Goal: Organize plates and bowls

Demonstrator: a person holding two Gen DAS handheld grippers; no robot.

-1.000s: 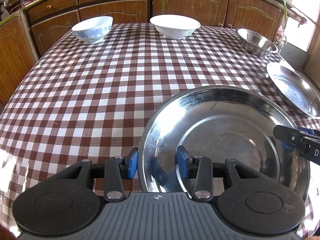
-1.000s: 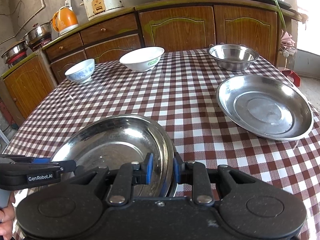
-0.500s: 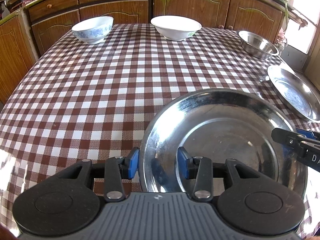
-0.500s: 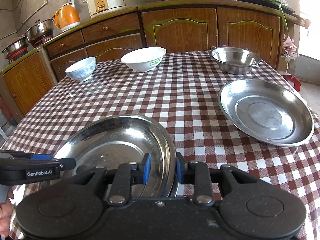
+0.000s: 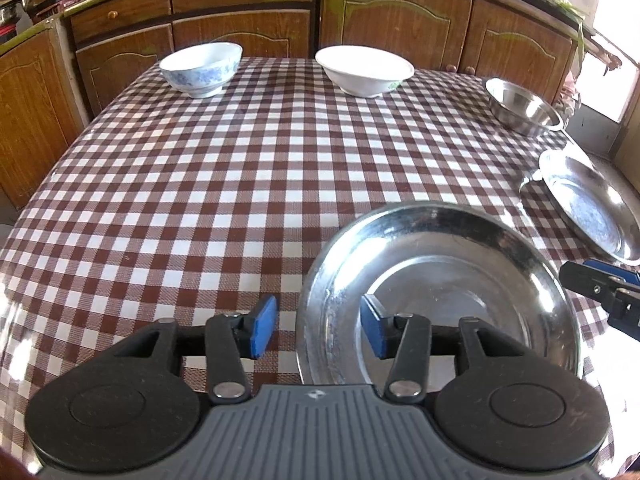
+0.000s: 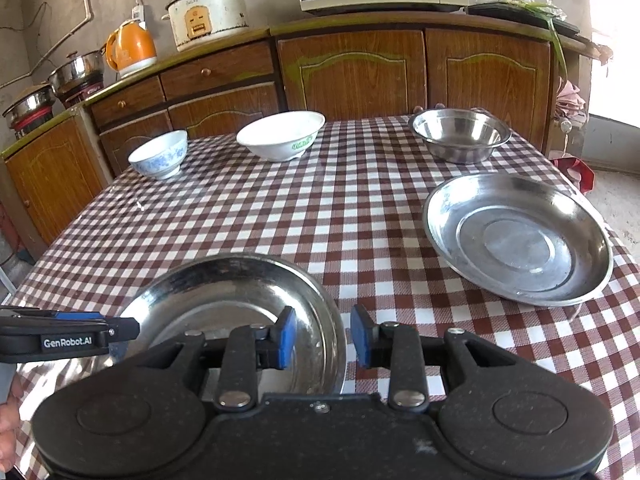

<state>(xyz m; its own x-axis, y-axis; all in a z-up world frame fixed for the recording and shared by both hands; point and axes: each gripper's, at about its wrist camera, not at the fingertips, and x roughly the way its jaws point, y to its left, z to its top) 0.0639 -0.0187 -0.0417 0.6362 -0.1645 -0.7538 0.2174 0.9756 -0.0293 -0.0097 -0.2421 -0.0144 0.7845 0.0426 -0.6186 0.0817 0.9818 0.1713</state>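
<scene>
A steel plate (image 5: 440, 280) (image 6: 240, 292) lies on the checked tablecloth near the front edge. My left gripper (image 5: 318, 332) straddles its left rim, jaws opening, and the blue pads stand off the metal. My right gripper (image 6: 324, 336) straddles the right rim, jaws also opening, with a gap on both sides. A second steel plate (image 6: 516, 240) (image 5: 588, 204) lies to the right. At the far side stand a steel bowl (image 6: 460, 134), a white bowl (image 6: 280, 136) and a blue-patterned bowl (image 6: 160, 154).
The table (image 5: 240, 160) is edged by wooden cabinets (image 6: 352, 72) at the back and left. A rice cooker, an orange kettle, pots and a microwave stand on the counter. A person's hand shows at the lower left of the right wrist view.
Both pairs of jaws have widened and come off the plate's rim. The plate now rests on the cloth, a little lower in both views. Neither hand has shifted much.
</scene>
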